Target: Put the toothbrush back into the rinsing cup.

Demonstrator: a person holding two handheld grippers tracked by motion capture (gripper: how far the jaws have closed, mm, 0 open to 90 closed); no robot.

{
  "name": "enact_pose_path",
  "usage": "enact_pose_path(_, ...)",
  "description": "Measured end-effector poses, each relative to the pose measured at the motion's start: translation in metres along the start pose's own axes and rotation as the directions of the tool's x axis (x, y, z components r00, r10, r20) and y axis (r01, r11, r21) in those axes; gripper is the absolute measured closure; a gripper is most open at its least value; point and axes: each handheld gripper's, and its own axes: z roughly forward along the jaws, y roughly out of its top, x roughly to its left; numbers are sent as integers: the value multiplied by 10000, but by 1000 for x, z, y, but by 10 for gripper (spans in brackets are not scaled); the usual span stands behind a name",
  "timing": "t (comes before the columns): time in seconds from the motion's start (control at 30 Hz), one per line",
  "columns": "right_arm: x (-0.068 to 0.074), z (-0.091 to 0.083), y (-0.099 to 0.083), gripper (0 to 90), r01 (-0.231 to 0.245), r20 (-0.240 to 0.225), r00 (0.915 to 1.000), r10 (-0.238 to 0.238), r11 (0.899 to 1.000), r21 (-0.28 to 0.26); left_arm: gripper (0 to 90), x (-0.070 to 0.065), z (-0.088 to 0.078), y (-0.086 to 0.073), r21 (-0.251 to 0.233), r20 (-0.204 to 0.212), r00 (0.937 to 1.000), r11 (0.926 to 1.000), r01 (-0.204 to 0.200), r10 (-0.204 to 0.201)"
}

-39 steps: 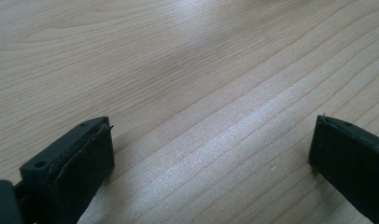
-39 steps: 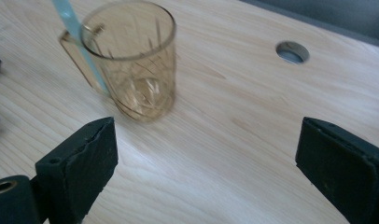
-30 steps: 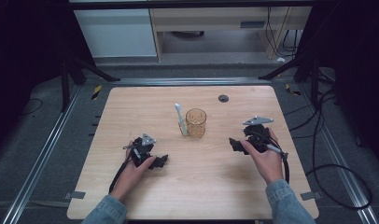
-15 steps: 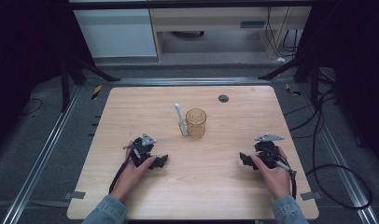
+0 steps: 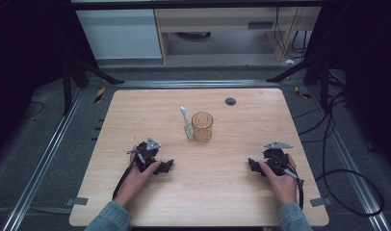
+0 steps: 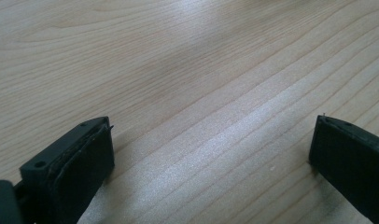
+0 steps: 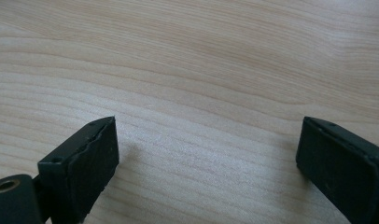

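Both tongs [image 5: 165, 166] [image 5: 252, 166] gape over table [image 5: 222, 192]

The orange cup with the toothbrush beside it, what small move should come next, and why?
Probably bring the left gripper forward toward the toothbrush, which leans against the orange cup. Both grippers rest open on the bare table, jaws wide with nothing between them, and the left one looks nearer than the right gripper.

Counter [image 5: 136, 110]: light wood, rounded corners, dark round grommet [image 5: 230, 101] near far edge | Floor [image 5: 49, 159]: grey, metal rails [image 5: 39, 163] either side, black cables [image 5: 347, 192] at right | Beyond: white cabinet [image 5: 119, 33], pale open shelf unit [image 5: 217, 29] | Surroundings: dark.
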Motion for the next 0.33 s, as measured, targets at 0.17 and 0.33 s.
enact_pose_path(0.17, 7, 5, -1, 21, 220, 237, 9995, -216, 9996, -182, 0, 0, 0, 0, -2, -2, 10000, 10000, 0, 0)
enact_pose_path(0.33, 8, 5, -1, 17, 155, 244, 9996, -151, 9998, -140, 0, 0, 0, 0, 18, 11, 10000, 10000, -32, 32)
